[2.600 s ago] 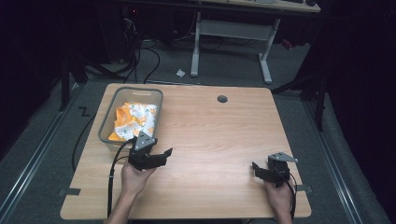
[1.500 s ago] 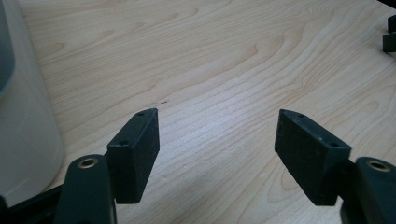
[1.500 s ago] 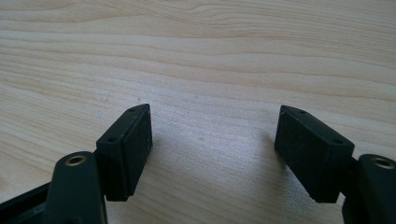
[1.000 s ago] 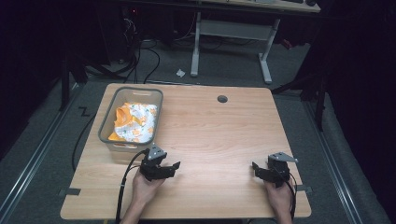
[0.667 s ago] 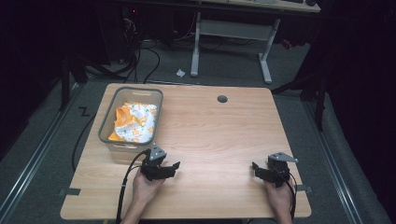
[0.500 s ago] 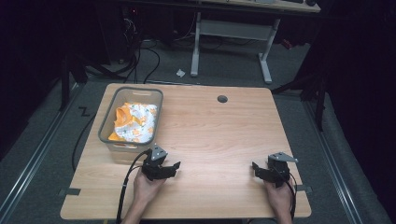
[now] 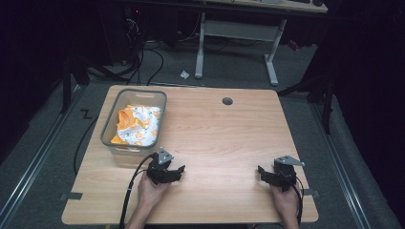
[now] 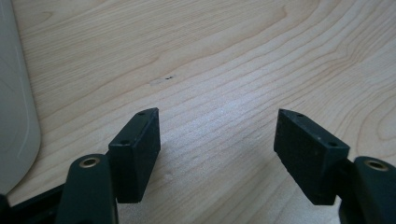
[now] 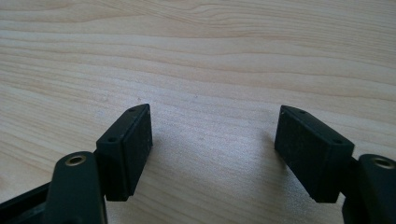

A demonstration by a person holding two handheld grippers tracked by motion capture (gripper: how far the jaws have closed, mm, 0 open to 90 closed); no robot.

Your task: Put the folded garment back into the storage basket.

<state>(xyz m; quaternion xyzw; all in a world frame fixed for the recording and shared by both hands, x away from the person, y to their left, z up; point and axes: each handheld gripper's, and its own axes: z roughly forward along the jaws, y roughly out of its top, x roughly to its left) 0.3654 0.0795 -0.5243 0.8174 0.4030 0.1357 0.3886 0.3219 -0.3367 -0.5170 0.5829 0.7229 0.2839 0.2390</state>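
A grey plastic basket (image 7: 108,125) stands at the left of the wooden table (image 7: 219,133), with an orange and white cloth (image 7: 137,125) bundled inside it. My left gripper (image 7: 177,170) rests low on the table just in front of the basket's near right corner, open, nothing between its jaws; in the left gripper view the left gripper (image 8: 215,133) has bare wood between its pads and the basket wall (image 8: 16,112) at the left edge. My right gripper (image 7: 261,171) lies near the table's front right, open over bare wood, and the right gripper (image 9: 212,130) holds nothing.
A round cable hole (image 7: 227,101) sits near the table's far edge. Beyond the table stand a white desk frame (image 7: 236,33), cables on the floor (image 7: 153,57) and dark surroundings. A black cable (image 7: 130,191) trails from the left gripper over the front edge.
The left hand drew back from beside the basket toward the front of the table and has settled there. The right hand has not moved.
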